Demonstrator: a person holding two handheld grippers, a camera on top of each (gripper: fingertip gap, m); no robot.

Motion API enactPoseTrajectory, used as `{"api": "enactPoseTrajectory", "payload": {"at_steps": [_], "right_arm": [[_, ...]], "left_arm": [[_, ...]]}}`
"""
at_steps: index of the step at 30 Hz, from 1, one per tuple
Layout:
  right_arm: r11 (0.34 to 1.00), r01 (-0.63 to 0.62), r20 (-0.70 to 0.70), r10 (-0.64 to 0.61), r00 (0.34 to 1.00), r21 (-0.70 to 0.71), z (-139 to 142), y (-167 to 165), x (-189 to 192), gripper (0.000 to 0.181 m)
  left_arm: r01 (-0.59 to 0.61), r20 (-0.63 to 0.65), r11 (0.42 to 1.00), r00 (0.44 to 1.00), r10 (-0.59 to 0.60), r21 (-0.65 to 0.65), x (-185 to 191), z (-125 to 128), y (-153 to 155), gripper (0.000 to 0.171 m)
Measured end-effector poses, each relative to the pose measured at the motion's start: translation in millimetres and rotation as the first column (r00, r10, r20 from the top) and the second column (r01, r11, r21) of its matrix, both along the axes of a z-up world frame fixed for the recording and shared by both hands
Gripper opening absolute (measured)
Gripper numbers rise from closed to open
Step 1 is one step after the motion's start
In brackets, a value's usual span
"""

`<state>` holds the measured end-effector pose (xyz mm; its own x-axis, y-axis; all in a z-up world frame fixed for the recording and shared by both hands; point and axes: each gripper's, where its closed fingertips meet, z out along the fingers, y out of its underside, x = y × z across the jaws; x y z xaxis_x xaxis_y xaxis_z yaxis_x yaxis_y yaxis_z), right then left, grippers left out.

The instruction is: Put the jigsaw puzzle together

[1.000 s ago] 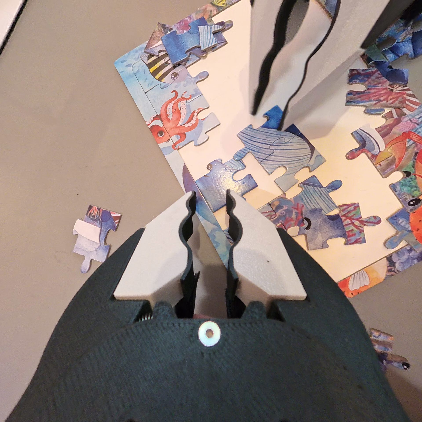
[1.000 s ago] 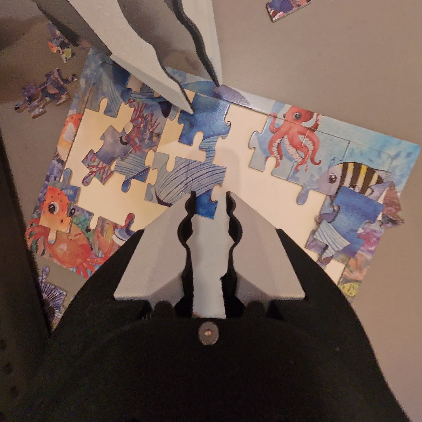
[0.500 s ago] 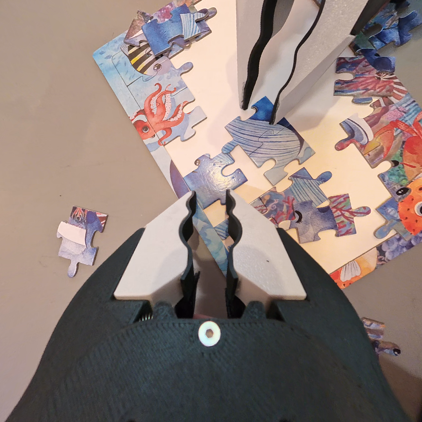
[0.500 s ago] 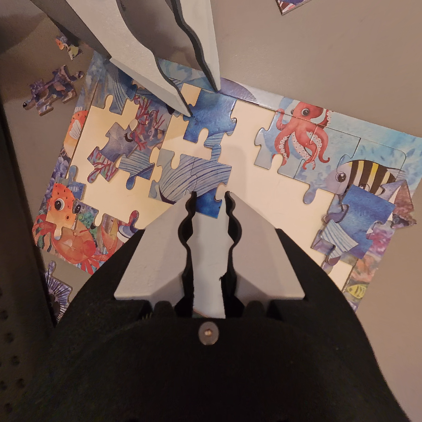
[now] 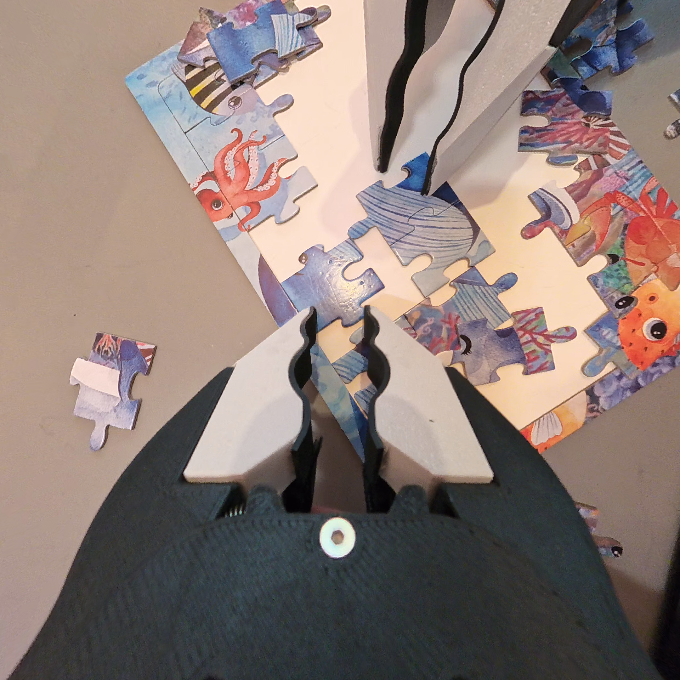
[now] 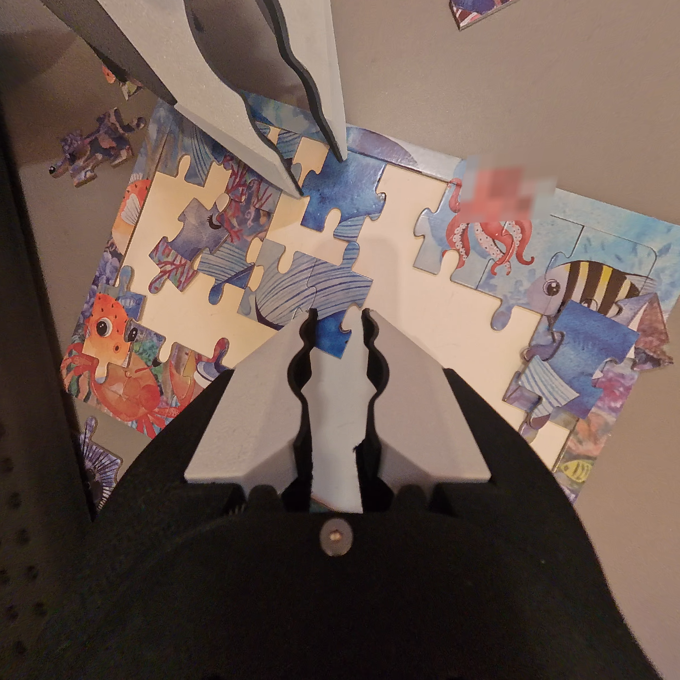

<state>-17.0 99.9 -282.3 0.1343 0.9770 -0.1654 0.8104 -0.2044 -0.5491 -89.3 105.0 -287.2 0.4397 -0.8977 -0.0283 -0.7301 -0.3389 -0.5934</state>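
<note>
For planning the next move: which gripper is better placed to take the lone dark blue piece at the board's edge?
Left, probably. The left gripper is open right at the dark blue piece; the right gripper hangs over the striped whale pieces, farther off.

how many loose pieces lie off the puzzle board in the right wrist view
4: top-edge piece, purple piece at left, orange piece above it, shell piece at lower left. More may be hidden.

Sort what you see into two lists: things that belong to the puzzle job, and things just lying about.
Belongs to the job:
puzzle board
whale pieces
dark blue piece
left tool
right tool

Lying about:
Nothing I can see; even the piece on the table is puzzle.
</note>
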Motion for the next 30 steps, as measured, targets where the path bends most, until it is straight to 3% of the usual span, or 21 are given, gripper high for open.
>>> {"api": "enactPoseTrajectory", "payload": {"at_steps": [12,30], "right_arm": [[1.000,-0.001,0.004,0.001,1.000,-0.006,-2,1,1,0.022],[1.000,-0.014,0.004,0.014,1.000,-0.017,-3,-2,1,0.016]], "left_arm": [[-0.022,-0.033,0.997,0.999,0.019,-0.077,-4,-2,-11,0.019],[-0.036,-0.033,0.999,0.999,0.035,-0.013,5,-2,1,0.011]]}}
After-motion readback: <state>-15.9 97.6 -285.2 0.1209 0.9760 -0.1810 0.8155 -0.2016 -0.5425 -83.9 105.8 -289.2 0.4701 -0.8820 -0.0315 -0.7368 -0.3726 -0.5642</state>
